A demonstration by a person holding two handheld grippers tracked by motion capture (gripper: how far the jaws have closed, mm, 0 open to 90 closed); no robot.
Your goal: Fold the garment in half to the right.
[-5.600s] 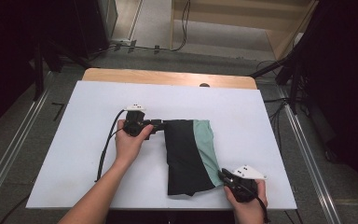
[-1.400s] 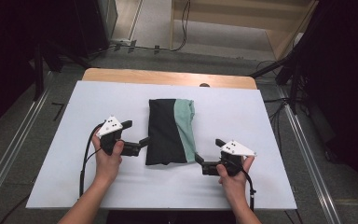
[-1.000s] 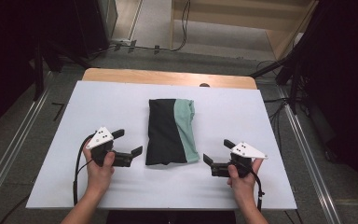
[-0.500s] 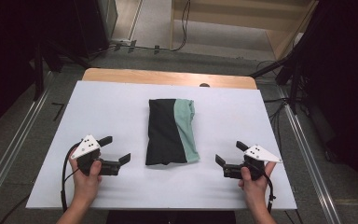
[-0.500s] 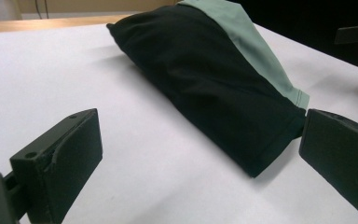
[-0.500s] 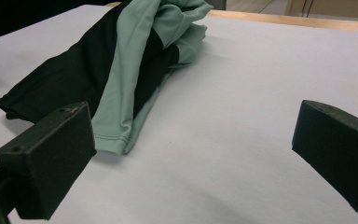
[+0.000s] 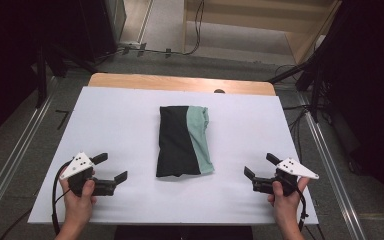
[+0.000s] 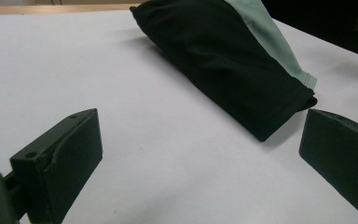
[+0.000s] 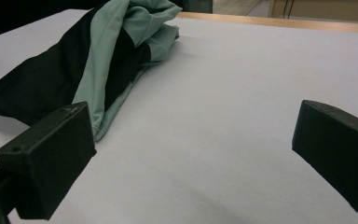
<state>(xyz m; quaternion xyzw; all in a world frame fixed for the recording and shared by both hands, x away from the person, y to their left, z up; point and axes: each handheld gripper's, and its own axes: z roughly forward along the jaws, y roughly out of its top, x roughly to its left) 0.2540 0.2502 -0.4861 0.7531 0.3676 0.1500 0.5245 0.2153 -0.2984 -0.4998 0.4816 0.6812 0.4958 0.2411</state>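
White worktop (image 7: pixel 130 115), dark room around. Folded garment (image 7: pixel 182 141) lies mid-worktop, nearer the far edge. Left gripper (image 7: pixel 111 170) and right gripper (image 7: pixel 258 167) have pulled back toward the near corners, jaws wide, holding nothing. Folding looks finished.

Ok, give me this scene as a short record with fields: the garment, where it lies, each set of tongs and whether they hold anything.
garment: folded black and mint-green garment, a compact rectangle
garment place: middle of the white table top, lying flat
left tongs: left tongs open, holding nothing, at the near left of the table, apart from the garment
right tongs: right tongs open, holding nothing, at the near right, apart from the garment
contact: neither set of tongs touches the garment
table edge: wooden strip along the far side
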